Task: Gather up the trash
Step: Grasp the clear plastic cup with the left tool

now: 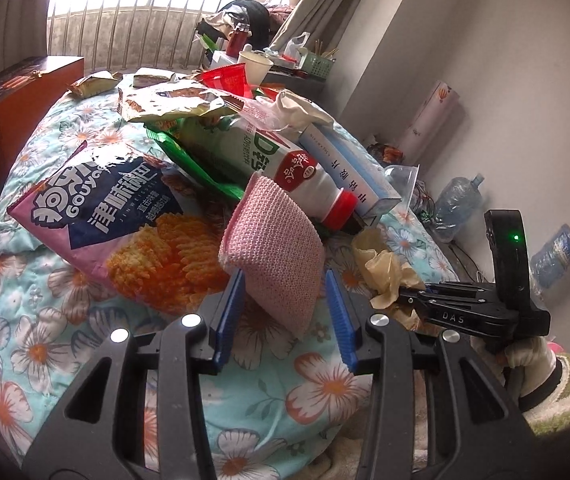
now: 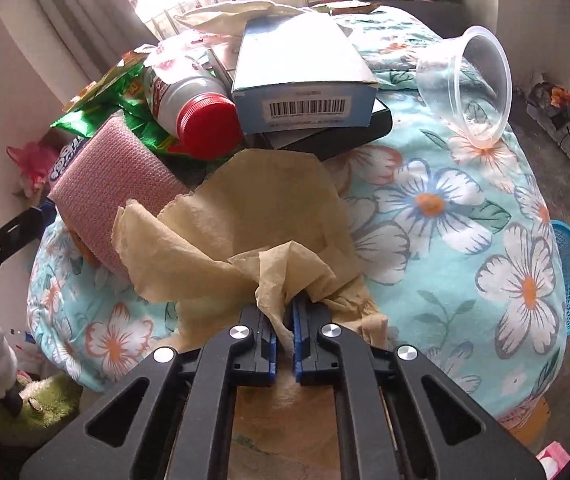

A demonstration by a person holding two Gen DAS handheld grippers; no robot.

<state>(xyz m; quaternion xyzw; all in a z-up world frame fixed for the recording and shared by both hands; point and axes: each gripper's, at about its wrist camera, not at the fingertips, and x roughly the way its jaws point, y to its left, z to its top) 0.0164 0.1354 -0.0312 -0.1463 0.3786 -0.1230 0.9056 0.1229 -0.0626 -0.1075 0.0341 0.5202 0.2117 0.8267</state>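
My right gripper (image 2: 284, 320) fingers clenched on crumpled tissue (image 2: 245, 216). My left gripper (image 1: 285, 300) fingers spread wide around pink sponge (image 1: 273, 248), lying on floral quilt (image 1: 305, 376).

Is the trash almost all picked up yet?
Not nearly. The right gripper is shut on the crumpled tissue, and the open left gripper straddles the pink sponge. The snack bag, bottle, blue box and clear cup are left on the bedspread.
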